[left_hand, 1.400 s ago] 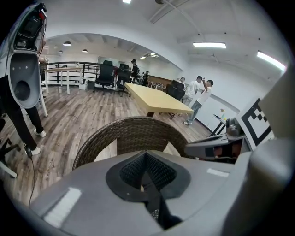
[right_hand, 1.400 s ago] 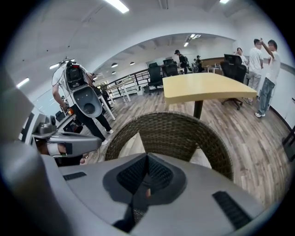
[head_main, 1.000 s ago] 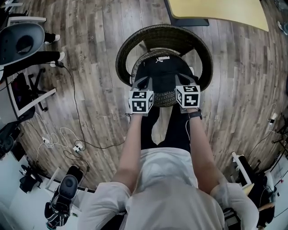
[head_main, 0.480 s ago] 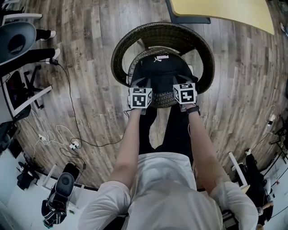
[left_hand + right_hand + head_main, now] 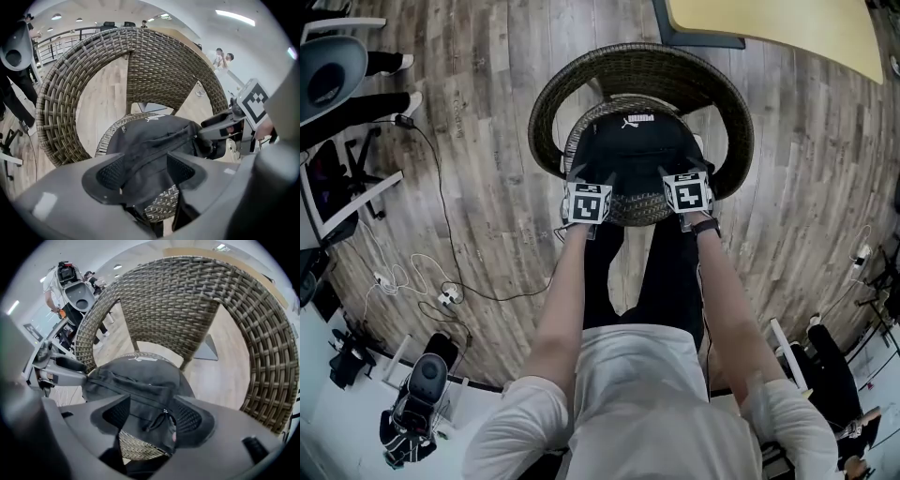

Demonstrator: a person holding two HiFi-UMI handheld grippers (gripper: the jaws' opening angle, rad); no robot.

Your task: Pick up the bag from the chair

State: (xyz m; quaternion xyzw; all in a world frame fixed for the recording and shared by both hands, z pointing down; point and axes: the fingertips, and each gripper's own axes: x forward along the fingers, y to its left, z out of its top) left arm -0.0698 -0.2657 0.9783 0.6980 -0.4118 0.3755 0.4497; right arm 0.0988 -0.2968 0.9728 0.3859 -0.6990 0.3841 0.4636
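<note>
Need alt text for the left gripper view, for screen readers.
The left gripper, its jaws apart and just opened wider, straddles the near edge of a black bag lying on a round wicker chair. Pale wood floor shows through the chair's open back.

- The place is taken to be an open-plan office or research lab rather than a home.
- A wide floor of grey-brown wooden planks [image 5: 487, 141] is laid throughout.
- A pale yellow flat table top [image 5: 769, 23] is set just beyond a round brown wicker chair [image 5: 642, 70].
- A grey moulded shell seat [image 5: 328, 70] and white-framed stands [image 5: 347, 197] are kept at one side.
- Loose white cables with a plug block [image 5: 445, 298] are left on the planks, near bulky black equipment [image 5: 417, 403].
- In the left gripper view, a long white ceiling strip light [image 5: 234, 15], round recessed ceiling lamps [image 5: 56, 16] and a dark metal railing [image 5: 65, 37] are shown.
- Standing people [image 5: 222, 58] are seen far behind.
</note>
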